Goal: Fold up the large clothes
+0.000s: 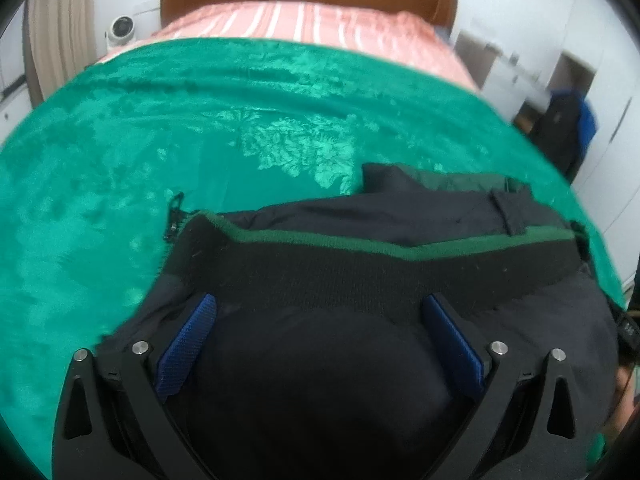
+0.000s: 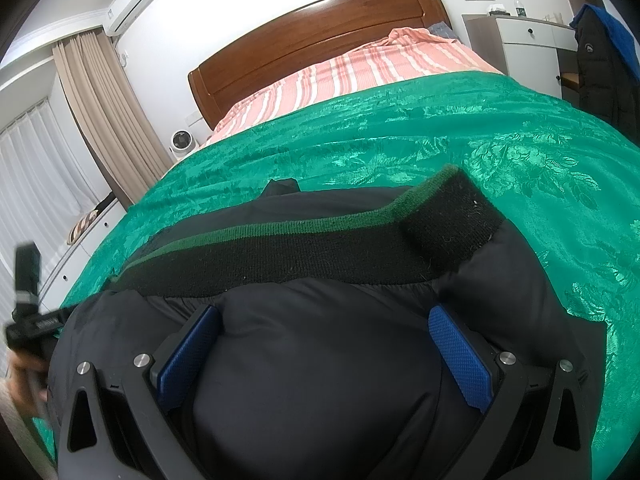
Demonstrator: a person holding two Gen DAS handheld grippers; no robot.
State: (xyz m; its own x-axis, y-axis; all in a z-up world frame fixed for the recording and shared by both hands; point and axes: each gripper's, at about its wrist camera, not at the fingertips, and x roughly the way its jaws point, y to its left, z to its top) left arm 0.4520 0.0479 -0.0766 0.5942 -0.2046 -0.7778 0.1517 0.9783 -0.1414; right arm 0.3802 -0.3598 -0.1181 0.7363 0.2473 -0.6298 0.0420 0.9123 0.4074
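The dark jacket [image 1: 320,360] lay on the green bedspread [image 1: 120,160], its ribbed hem [image 2: 280,256] running nine-to-three just ahead at twelve o'clock. Left gripper [image 1: 320,344] and right gripper [image 2: 326,350] both stood wide-jawed, padding bulging between, clamping nothing, equally near.

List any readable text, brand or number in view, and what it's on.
None reads clearly.
Black device at the right wrist view's left edge: white lettering, too blurred.
Dark coat hanging by the dresser: small white logo, too small.
Black puffer jacket on the green bedspread: no lettering visible.
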